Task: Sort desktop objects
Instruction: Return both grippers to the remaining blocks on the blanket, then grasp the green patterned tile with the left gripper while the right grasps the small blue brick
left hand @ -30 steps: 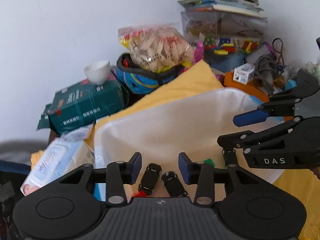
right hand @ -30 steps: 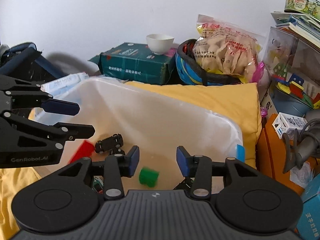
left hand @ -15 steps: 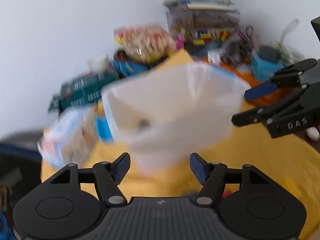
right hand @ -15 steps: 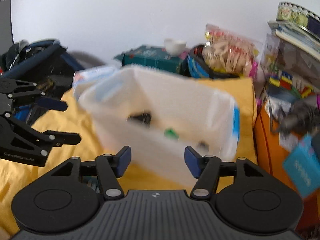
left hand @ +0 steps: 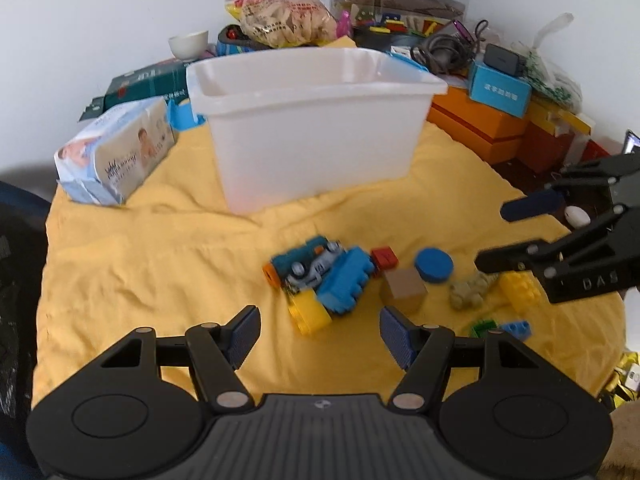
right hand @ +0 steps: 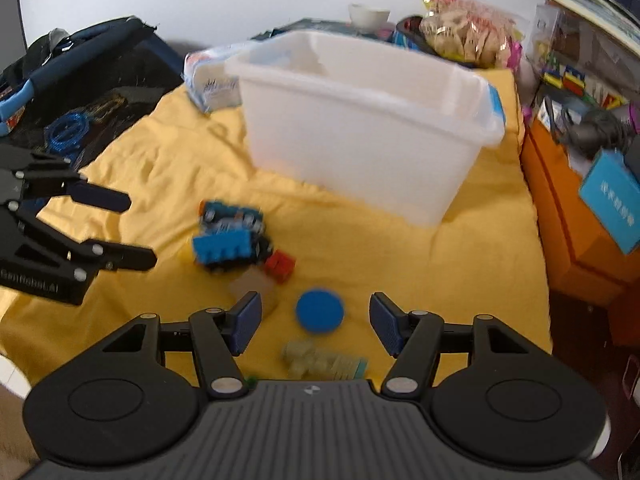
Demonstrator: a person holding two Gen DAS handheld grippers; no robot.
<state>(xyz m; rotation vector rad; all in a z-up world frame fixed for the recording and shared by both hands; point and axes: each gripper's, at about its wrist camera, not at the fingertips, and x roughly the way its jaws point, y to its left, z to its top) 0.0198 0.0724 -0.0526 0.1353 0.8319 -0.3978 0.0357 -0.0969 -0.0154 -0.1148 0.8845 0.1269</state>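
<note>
Evidently both grippers have withdrawn from over the white bin [left hand: 312, 136] to the near toy pile [left hand: 332, 276]; left gripper [left hand: 320, 336] and right gripper [right hand: 316, 322] stand wide, empty. Next pickups pending.

A plain white wall [left hand: 100, 20] rises behind a yellow-covered surface [left hand: 140, 248].

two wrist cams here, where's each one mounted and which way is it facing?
Left wrist: on the left gripper, angled down at the yellow cloth; own open fingers low, right gripper at the right edge.
Right wrist: on the right gripper, angled down above the blue disc; own open fingers low, left gripper at the left edge.
Shared: white bin, blue disc, toy pile.
</note>
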